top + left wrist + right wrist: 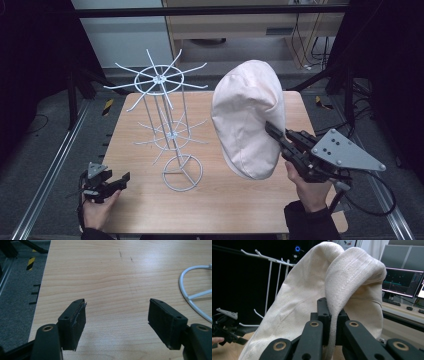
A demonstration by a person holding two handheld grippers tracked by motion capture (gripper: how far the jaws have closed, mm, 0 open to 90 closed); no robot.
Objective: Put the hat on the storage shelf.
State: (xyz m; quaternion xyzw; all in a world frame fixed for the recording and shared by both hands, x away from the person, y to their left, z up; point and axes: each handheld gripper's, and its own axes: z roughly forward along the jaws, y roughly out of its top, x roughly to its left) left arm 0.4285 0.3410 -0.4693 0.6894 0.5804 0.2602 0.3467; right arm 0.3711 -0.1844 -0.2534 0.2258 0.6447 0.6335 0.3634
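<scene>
Cream cotton, that's what catches the eye — a soft hat hanging in the air above the right half of the wooden table, lifted clear of the surface. The right gripper has its jaws pinched tight on a fold of the fabric at the hat's right edge, and in the right gripper view you can see the cloth squeezed between the two black pads while the rest of the hat billows up and away from them. Gripping it at the edge makes sense to me: it leaves the hollow of the hat free to drop over something. And the something is surely the white wire stand just to the left, near the middle of the table, with its spokes fanning out at the top and a ring base sitting flat on the wood. Hat and stand are close but apart — no contact yet, as far as I can tell. Over on the near left, the left gripper rests low by the table's edge, jaws spread wide with nothing between them, bare wood in front and a curve of the stand's base ring off to one side. It looks parked, perhaps ready to steady the stand.
</scene>
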